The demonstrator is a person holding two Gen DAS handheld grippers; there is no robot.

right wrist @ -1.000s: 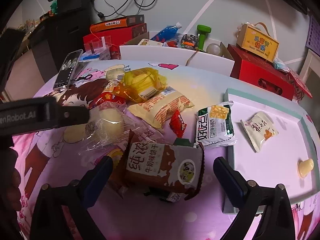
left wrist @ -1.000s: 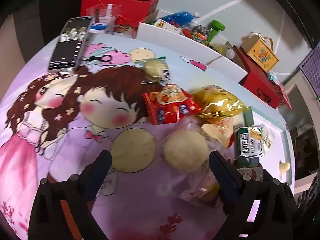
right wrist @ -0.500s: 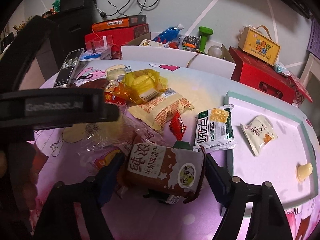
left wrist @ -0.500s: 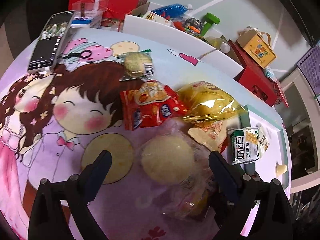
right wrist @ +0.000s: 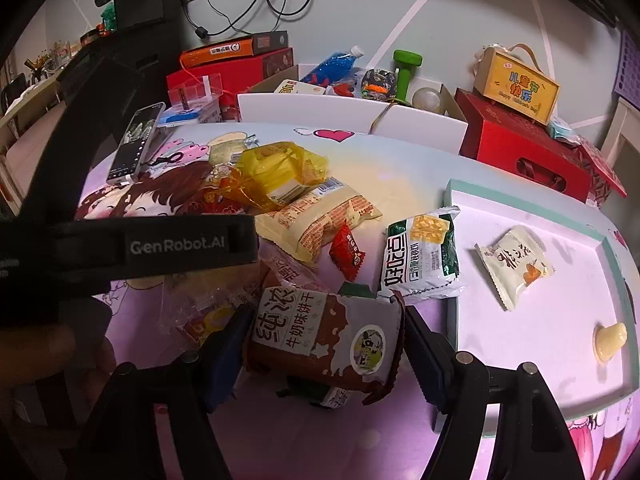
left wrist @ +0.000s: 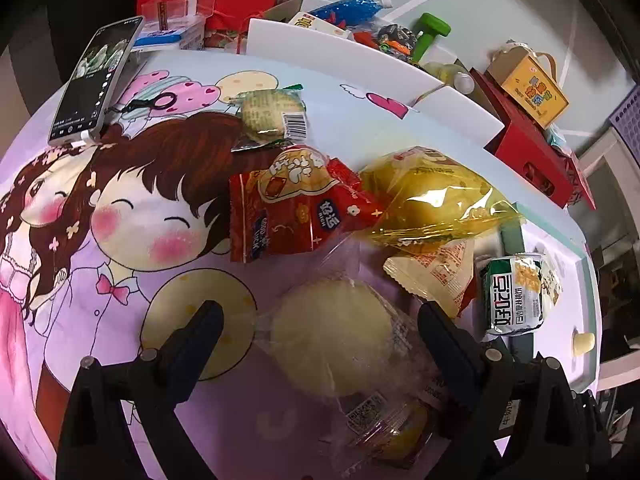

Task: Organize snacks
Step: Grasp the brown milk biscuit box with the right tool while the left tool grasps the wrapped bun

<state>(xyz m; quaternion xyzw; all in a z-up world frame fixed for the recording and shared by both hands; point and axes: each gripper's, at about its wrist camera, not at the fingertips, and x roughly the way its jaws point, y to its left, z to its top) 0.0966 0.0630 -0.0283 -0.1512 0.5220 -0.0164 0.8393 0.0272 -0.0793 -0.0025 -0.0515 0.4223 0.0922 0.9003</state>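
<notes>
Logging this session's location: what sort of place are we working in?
Probably a home room, maybe a child's: a table with a cartoon-girl tablecloth, gift boxes and toys stacked against the wall, and a smartphone propped at the edge.

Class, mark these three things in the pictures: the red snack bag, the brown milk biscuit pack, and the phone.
red snack bag [left wrist: 288, 208], left wrist view, middle of its printed front.
brown milk biscuit pack [right wrist: 324, 336], right wrist view, centre of its label face.
phone [left wrist: 96, 80], left wrist view, middle of its dark screen.

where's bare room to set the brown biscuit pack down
The tray has bare floor between the white packet and yellow candy, and along its near edge. The middle pile around the green pack and red candy is crowded.
</notes>
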